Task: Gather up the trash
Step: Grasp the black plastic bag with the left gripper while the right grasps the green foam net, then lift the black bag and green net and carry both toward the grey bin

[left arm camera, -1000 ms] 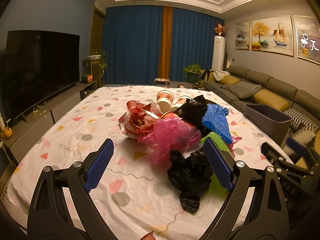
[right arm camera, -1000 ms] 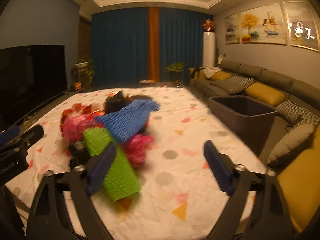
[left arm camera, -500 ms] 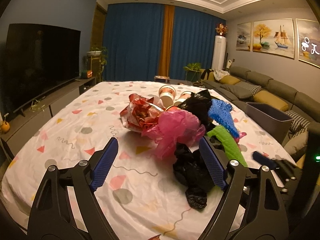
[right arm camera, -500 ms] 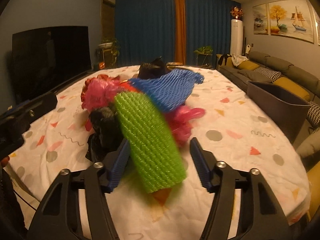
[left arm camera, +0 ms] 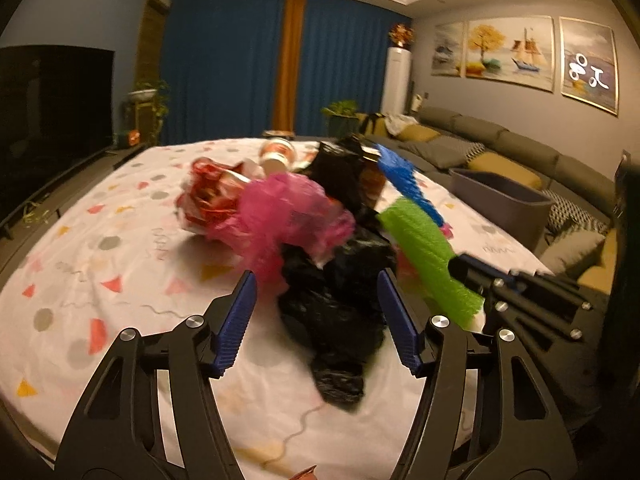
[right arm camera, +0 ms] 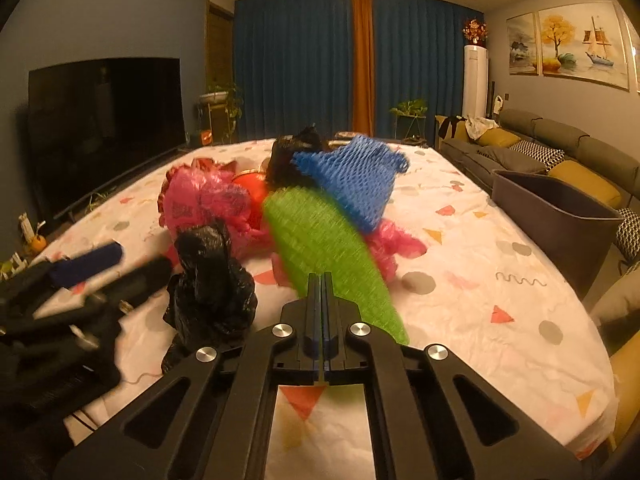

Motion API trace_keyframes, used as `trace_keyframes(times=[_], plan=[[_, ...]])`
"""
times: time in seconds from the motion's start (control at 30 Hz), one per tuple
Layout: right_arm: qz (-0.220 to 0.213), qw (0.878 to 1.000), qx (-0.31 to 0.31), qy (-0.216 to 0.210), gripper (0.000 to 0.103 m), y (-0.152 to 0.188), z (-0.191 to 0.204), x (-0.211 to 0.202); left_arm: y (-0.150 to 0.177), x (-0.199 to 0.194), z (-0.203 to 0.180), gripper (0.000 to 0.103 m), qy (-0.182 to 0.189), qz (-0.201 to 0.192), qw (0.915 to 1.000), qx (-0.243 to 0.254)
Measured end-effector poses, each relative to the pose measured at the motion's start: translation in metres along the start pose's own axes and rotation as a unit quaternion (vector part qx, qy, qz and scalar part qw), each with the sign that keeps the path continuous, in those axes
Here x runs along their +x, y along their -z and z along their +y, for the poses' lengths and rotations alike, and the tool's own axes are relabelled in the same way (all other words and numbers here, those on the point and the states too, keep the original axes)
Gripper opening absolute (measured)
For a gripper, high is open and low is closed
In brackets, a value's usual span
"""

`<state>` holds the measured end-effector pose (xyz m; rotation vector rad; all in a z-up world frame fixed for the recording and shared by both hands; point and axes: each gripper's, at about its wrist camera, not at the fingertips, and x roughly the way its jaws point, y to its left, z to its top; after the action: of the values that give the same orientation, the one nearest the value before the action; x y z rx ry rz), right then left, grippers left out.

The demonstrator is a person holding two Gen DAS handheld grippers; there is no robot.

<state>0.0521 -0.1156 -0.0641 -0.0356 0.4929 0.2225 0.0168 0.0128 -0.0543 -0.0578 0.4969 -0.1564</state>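
Green foam net (right arm camera: 320,240) — pinched in right tongs (right arm camera: 321,280).

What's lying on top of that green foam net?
A blue foam net overlaps the far end of the green foam net. The right gripper covers its near end; what's underneath is hidden.

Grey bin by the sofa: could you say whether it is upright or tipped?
Upright: the grey bin has its open rim uppermost.

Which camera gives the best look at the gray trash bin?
The right wrist view: the gray trash bin shows its open rim and near wall beside the table. The left wrist view shows the same bin, smaller and farther off.
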Motion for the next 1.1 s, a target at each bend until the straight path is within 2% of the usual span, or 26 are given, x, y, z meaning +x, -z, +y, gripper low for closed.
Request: trace_keyframes(times=[0.13, 0.23, 0.27, 0.3, 0.37, 0.53, 0.73, 0.83, 0.97, 1.0, 1.1], plan=[[-0.003, 1.0, 0.006, -0.004, 0.001, 0.002, -0.007, -0.006, 0.002, 0.017, -0.006, 0.059, 0.004, 0.021, 0.9997, 0.013], [0.003, 1.0, 0.005, -0.009, 0.001, 0.002, -0.008, -0.004, 0.003, 0.029, -0.007, 0.047, 0.01, 0.045, 0.9988, 0.012], [0.006, 1.0, 0.009, -0.01, 0.008, 0.003, -0.009, -0.003, 0.003, 0.034, -0.006, 0.043, 0.013, 0.057, 0.9982, 0.009], [0.009, 1.0, 0.012, -0.01, 0.028, 0.004, -0.01, -0.002, 0.004, 0.036, -0.005, 0.038, 0.016, 0.065, 0.9978, 0.007], [0.006, 1.0, 0.021, -0.017, 0.054, 0.005, -0.013, -0.001, 0.004, 0.038, -0.003, 0.029, 0.021, 0.071, 0.9972, 0.006], [0.026, 0.999, 0.012, -0.02, 0.054, 0.01, -0.009, 0.011, 0.003, 0.035, 0.001, 0.011, 0.023, 0.065, 0.9976, 0.004], [0.053, 0.998, 0.02, -0.029, 0.054, 0.015, -0.011, 0.028, -0.01, 0.011, 0.014, 0.01, 0.022, 0.03, 0.9993, -0.008], [0.059, 0.997, 0.02, -0.036, 0.045, 0.015, -0.011, 0.032, -0.016, 0.003, 0.022, 0.01, 0.023, 0.019, 0.9993, -0.021], [0.07, 0.996, 0.015, -0.052, 0.029, 0.016, -0.007, 0.034, -0.018, 0.0, 0.024, 0.01, 0.021, 0.016, 0.9993, -0.025], [0.069, 0.996, 0.01, -0.055, 0.023, 0.017, -0.006, 0.033, -0.018, -0.002, 0.023, 0.01, 0.021, 0.015, 0.9993, -0.025], [0.058, 0.997, 0.0, -0.06, 0.015, 0.014, -0.002, 0.027, -0.018, -0.002, 0.02, 0.01, 0.019, 0.012, 0.9995, -0.023]])
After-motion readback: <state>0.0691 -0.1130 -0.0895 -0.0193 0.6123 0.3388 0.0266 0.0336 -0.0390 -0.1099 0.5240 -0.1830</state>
